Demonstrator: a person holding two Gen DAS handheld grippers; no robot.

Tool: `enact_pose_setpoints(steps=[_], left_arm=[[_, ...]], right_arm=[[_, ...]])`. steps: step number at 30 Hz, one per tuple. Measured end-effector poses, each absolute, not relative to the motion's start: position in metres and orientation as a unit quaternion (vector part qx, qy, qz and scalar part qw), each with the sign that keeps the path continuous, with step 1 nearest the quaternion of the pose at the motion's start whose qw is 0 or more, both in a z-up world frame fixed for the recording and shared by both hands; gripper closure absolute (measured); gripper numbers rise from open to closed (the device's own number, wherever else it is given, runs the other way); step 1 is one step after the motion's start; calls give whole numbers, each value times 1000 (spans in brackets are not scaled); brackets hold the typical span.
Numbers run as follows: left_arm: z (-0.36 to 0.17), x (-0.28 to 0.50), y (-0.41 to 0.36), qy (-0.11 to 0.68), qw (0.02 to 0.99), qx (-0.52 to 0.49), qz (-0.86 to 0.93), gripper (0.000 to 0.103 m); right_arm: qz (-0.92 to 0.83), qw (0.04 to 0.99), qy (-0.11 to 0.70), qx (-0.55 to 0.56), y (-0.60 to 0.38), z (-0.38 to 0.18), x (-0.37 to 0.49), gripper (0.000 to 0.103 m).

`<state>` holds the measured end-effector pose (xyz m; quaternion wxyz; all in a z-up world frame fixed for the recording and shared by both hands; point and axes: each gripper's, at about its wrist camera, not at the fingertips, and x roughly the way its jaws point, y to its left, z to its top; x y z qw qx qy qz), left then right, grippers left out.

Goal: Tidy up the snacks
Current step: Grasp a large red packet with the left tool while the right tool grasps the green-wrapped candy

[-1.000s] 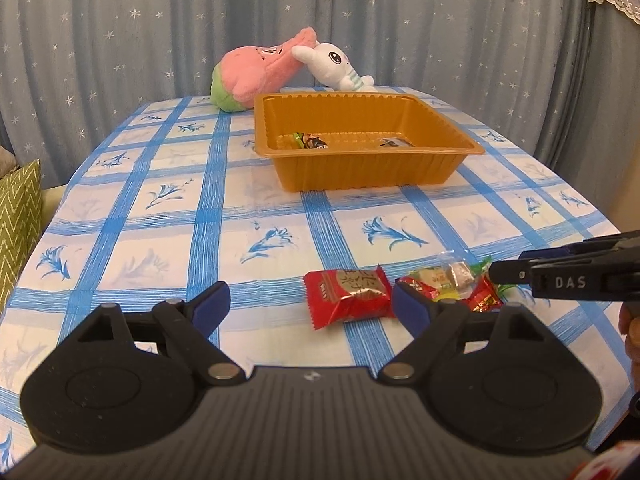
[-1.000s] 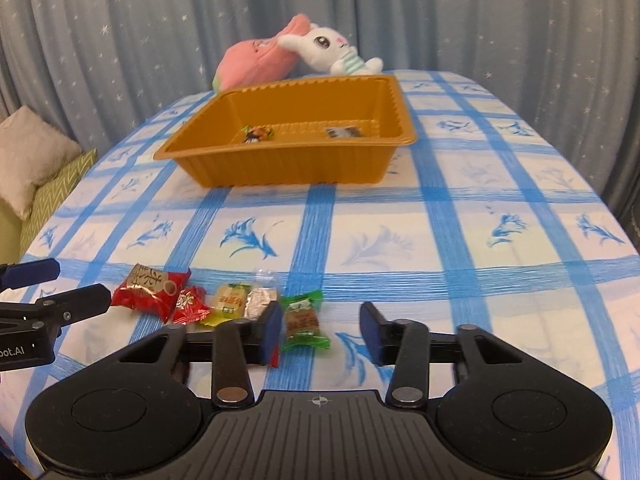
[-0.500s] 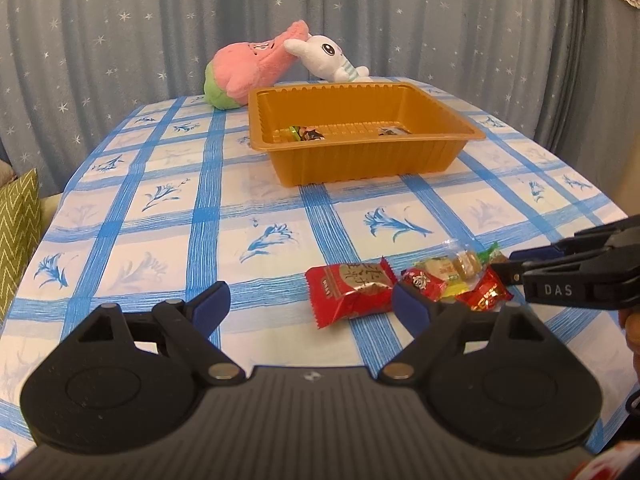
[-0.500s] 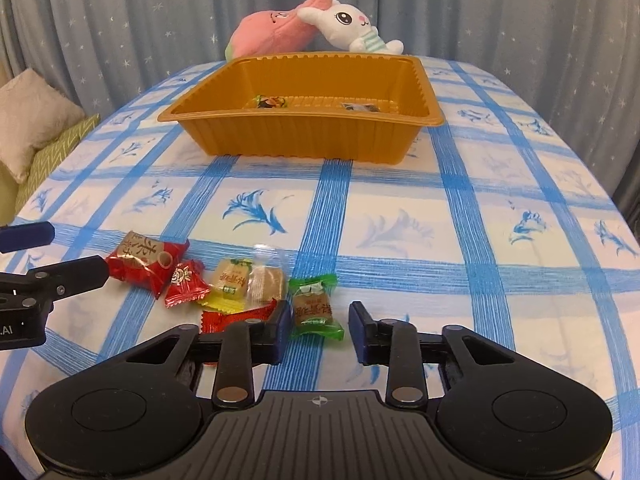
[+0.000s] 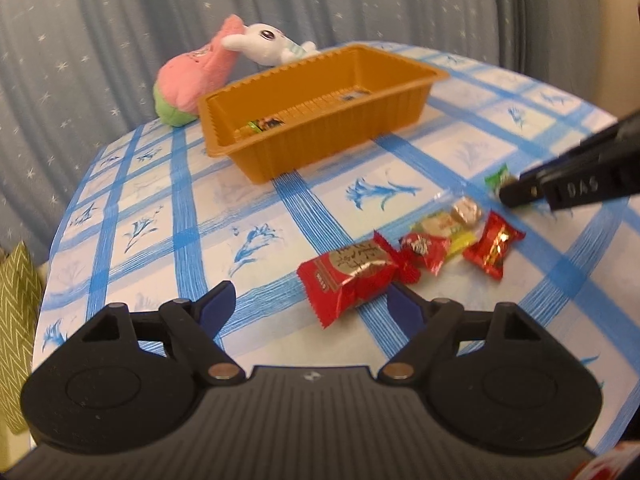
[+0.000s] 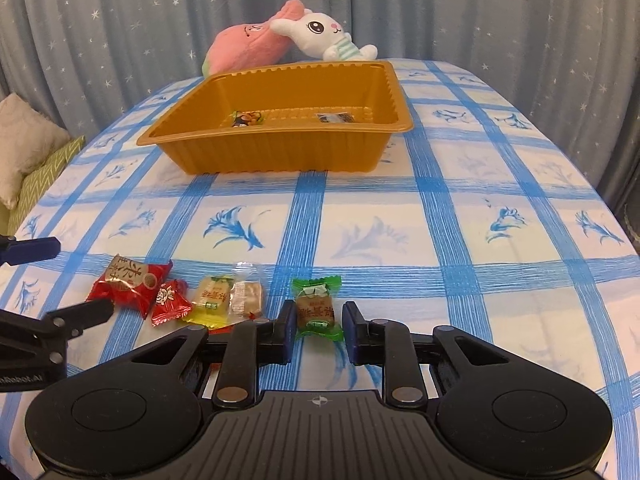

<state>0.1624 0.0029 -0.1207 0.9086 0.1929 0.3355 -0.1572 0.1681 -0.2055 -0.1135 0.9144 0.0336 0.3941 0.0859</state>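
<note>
An orange tray (image 5: 320,136) (image 6: 280,152) stands mid-table with two wrapped snacks inside. Several wrapped snacks lie in a row on the near tablecloth. My left gripper (image 5: 310,308) is open, its fingers astride the near end of the large red packet (image 5: 348,274) (image 6: 128,282). My right gripper (image 6: 318,330) is open, its blue pads either side of the green-wrapped candy (image 6: 317,308) (image 5: 498,176) without touching it. Small red candies (image 5: 494,244), a yellow candy (image 6: 210,300) and a clear-wrapped candy (image 6: 246,296) lie between.
A pink plush (image 6: 248,46) and a white rabbit plush (image 6: 324,38) lie behind the tray. Blue starry curtains hang behind the table. A green cushion (image 5: 16,300) sits off the left table edge. The tablecloth is blue-checked.
My left gripper has swung and tilted, closing in on the red packet. My right gripper has moved forward so the green candy sits between its pads, which have narrowed.
</note>
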Motion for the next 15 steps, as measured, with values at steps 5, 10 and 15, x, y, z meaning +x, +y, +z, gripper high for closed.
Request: enact_pose_setpoints(steps=[5,10,15], left_arm=[[-126,171,-4,329,902,221,-170,22],[-129,186,-7,330,895,232,-189,22],[-128,199,-9,335,883,235,-230,29]], right_arm=[[86,914,394,36,-206,-113,168,78],[84,914,395,41,-206,-113,168,78],[84,914,394,43,-207,-113,168,78]])
